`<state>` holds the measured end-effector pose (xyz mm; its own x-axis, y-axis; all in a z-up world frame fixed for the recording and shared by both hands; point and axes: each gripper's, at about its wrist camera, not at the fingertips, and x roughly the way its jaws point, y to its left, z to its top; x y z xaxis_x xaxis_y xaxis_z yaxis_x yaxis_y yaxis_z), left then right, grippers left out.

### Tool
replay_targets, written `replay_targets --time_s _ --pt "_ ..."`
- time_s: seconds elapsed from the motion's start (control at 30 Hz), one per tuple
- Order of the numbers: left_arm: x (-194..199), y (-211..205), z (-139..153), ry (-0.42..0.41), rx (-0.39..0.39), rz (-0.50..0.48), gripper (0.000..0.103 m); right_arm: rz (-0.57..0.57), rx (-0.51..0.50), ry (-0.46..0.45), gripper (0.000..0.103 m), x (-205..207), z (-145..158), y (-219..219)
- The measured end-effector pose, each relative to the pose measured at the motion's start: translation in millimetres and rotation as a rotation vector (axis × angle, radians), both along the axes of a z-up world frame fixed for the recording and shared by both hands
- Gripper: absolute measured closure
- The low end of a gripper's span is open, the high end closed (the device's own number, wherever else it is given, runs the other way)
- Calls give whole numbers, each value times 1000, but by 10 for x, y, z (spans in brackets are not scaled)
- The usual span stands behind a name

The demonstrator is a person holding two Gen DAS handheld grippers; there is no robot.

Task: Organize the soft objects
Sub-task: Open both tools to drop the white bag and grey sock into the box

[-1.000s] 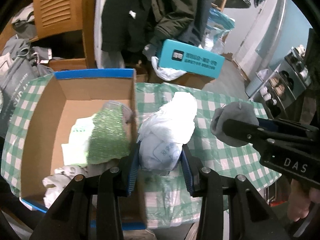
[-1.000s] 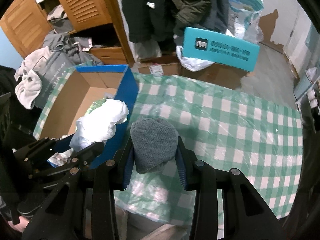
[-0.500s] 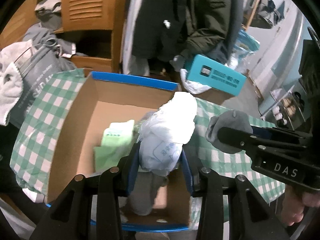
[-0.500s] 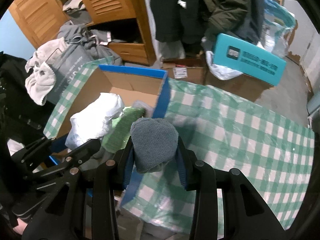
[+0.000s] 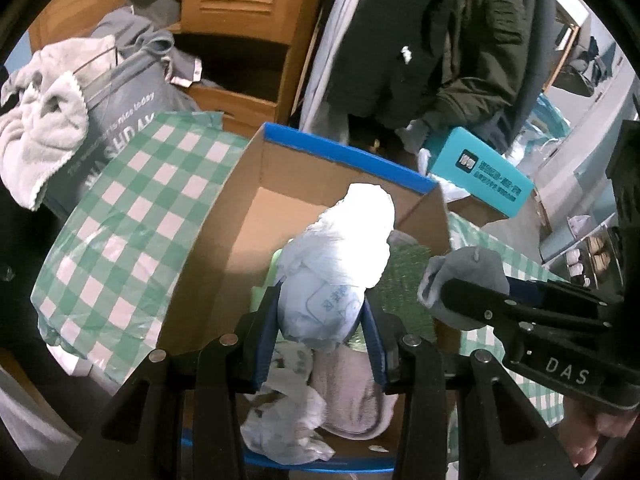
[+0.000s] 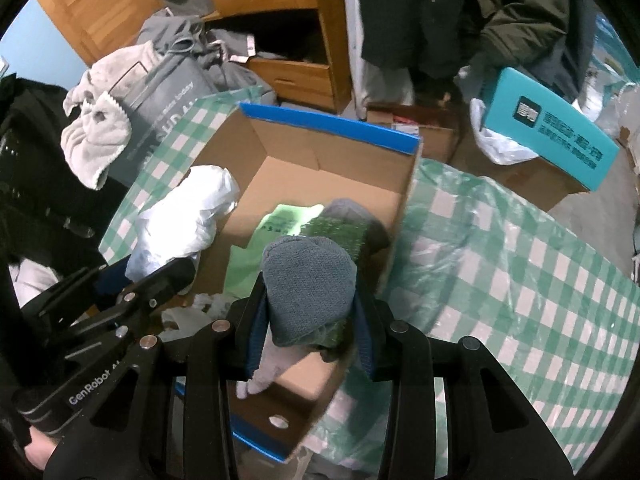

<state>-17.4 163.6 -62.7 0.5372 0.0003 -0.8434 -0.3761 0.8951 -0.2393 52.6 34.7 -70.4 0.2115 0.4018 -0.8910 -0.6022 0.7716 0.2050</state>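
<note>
My left gripper (image 5: 322,320) is shut on a white plastic bag bundle (image 5: 340,264) and hangs over the open cardboard box (image 5: 340,152) with blue rim. My right gripper (image 6: 310,320) is shut on a grey knit cloth (image 6: 310,280), above the box's right side (image 6: 404,216). The left wrist view shows the right gripper and its grey cloth (image 5: 464,272) at the box's right wall. Seen from the right wrist, the white bag (image 6: 180,220) sits at the box's left wall. Inside the box lie a green glittery piece (image 6: 340,232), a light green sheet (image 6: 276,220) and a pinkish towel (image 5: 348,396).
The box stands on a table with a green checked plastic cloth (image 6: 500,264). Behind it are a wooden cabinet (image 6: 280,12), hanging dark jackets (image 5: 440,40), a grey laundry bag (image 5: 120,112) with a towel, and a teal box (image 6: 552,128) on cartons.
Both grippers have carried their loads leftward from above the table to above the box. The box now fills the middle of both views. The grips stay the same.
</note>
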Motion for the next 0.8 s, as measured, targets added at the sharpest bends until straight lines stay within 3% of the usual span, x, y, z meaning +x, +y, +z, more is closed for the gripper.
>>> replay_targets --time_s 0.2,0.47,0.67,0.8 --pt "-8 50 -118 30 -23 30 57 25 0 10 59 -2 -54 90" --pt "-18 39 -108 51 -14 55 41 -21 15 -10 38 59 27 -74" --pt "-76 -27 35 17 -41 54 33 -83 -4 -89 33 4 211 -253" --pt "-145 -141 203 -31 -9 39 26 -92 9 -156 32 -80 377 -364"
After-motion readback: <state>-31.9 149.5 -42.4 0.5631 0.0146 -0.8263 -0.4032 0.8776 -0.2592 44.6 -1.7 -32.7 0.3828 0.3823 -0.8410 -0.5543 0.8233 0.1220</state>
